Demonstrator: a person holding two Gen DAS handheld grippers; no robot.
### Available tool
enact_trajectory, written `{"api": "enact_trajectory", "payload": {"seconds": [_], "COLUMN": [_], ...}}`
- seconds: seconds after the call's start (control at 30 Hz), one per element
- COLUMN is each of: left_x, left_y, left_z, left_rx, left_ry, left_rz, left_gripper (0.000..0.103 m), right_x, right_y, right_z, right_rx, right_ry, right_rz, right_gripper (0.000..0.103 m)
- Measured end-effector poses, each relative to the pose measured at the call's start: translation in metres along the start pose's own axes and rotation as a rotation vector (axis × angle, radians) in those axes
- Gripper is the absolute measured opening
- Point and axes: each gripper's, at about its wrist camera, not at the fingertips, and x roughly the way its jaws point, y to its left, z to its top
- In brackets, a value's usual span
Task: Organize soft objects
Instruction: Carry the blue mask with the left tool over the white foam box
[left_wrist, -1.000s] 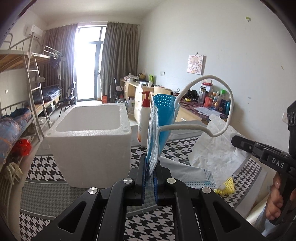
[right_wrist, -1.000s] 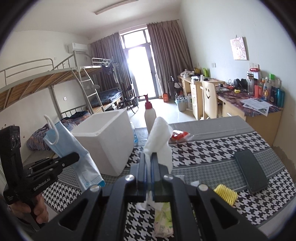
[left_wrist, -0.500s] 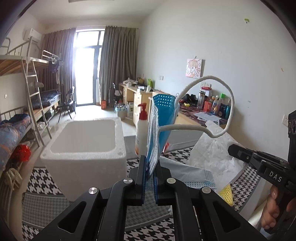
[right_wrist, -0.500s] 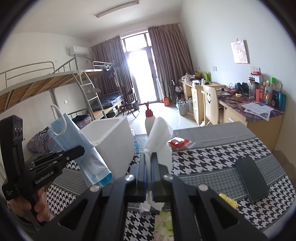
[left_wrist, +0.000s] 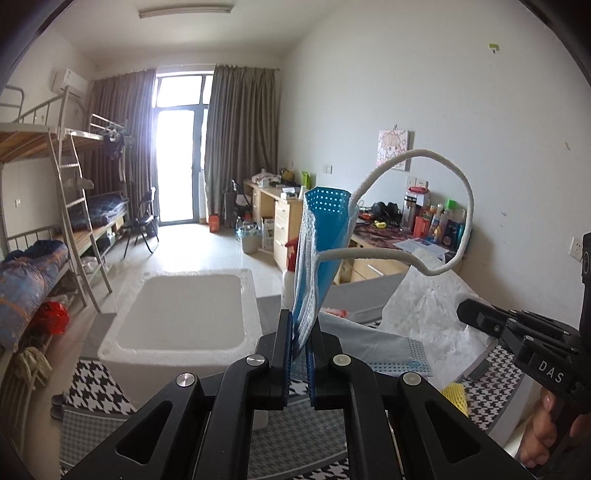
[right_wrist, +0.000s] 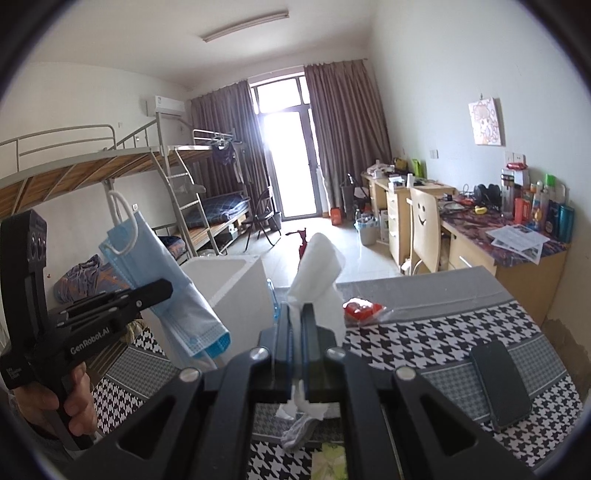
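Dormitory room. Metal bunk beds (right_wrist: 110, 162) with ladders are lining one wall; wooden desks (right_wrist: 399, 195) cluttered with bottles are running along the other. Curtains (left_wrist: 240, 140) are framing a balcony door (left_wrist: 181, 147).

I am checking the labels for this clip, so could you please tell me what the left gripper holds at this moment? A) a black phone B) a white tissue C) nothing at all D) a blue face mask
D: in the left wrist view the left gripper is shut on the blue face mask, whose white ear loop arches up to the right; the white tissue is in the right gripper.
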Motion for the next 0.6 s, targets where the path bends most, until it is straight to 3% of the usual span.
{"api": "enact_trajectory", "payload": {"seconds": [0.6], "left_x": [0.008], "left_y": [0.011], "left_z": [0.021], "left_rx": [-0.01], "left_ry": [-0.034], "left_rz": [0.066], "left_gripper": [0.007], "right_x": [0.014], "right_y": [0.008], "right_z": [0.021], "right_rx": [-0.03], "right_ry": [-0.012], "right_rz": [0.032], "right_gripper": [0.006]}}
